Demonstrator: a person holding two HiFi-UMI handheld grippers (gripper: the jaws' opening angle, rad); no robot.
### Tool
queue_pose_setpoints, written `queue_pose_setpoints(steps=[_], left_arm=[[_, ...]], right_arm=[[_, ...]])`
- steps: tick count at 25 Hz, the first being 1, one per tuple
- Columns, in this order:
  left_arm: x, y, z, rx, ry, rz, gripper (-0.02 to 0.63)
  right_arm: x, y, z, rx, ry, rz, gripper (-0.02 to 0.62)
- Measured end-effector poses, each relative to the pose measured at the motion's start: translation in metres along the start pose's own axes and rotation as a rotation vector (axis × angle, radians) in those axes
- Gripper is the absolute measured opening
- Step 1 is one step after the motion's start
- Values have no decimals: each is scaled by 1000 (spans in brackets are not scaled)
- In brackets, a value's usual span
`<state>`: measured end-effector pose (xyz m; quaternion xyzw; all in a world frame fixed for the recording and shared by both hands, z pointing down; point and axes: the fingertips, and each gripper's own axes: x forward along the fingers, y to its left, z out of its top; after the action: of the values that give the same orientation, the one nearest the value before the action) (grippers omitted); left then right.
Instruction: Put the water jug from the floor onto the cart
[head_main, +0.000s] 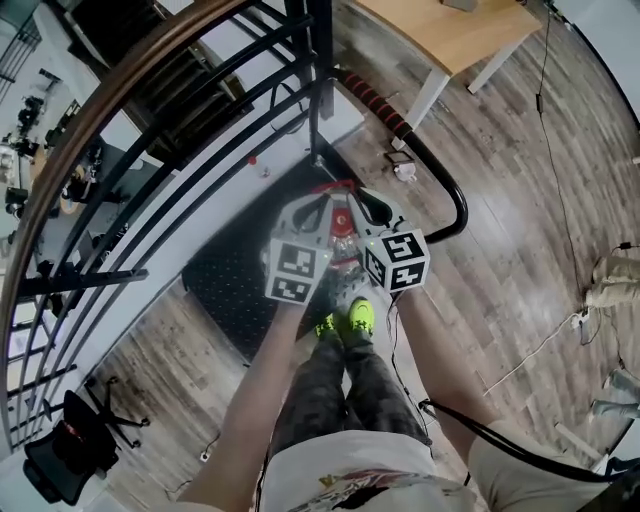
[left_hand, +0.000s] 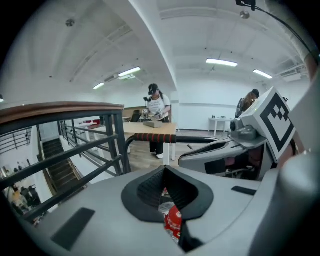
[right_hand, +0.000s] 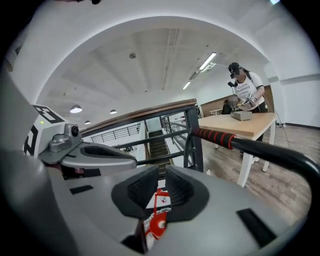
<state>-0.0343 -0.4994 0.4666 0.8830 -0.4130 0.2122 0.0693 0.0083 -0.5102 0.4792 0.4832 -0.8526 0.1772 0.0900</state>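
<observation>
Left gripper (left_hand: 164, 174): jaws together above water jug (left_hand: 173, 221) | right gripper (right_hand: 161, 176): clamped on red handle (right_hand: 159, 194) | black cart (head_main: 228, 290) below both | wooden table (head_main: 470, 30) far right

Clamps the right gripper (right_hand: 161, 184) on the red handle of the water jug (right_hand: 158, 224), red cap just below the pads. Shows the left gripper (right_hand: 87, 150) close at left, cart handle (right_hand: 216, 136) at right, railing (right_hand: 145, 114) beyond.
</observation>
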Motion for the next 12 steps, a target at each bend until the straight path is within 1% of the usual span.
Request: queue_pose_setpoints(steps=[3,5,8,12], left_arm=[[-18,-10,18,-46,-24,-18,12],[-27,-15,26,-73,-24,-31,12],[-41,-23,37,-92,-15,-36,11],[-64,-50,57,-112,-13,-55,11]], right_arm=[[-17,16,13,49,-9,41,51],[-24,26,20,56,2,67,51],[-36,36,36,59,0,86,51],[-69,45,56,92,-16,101,51]])
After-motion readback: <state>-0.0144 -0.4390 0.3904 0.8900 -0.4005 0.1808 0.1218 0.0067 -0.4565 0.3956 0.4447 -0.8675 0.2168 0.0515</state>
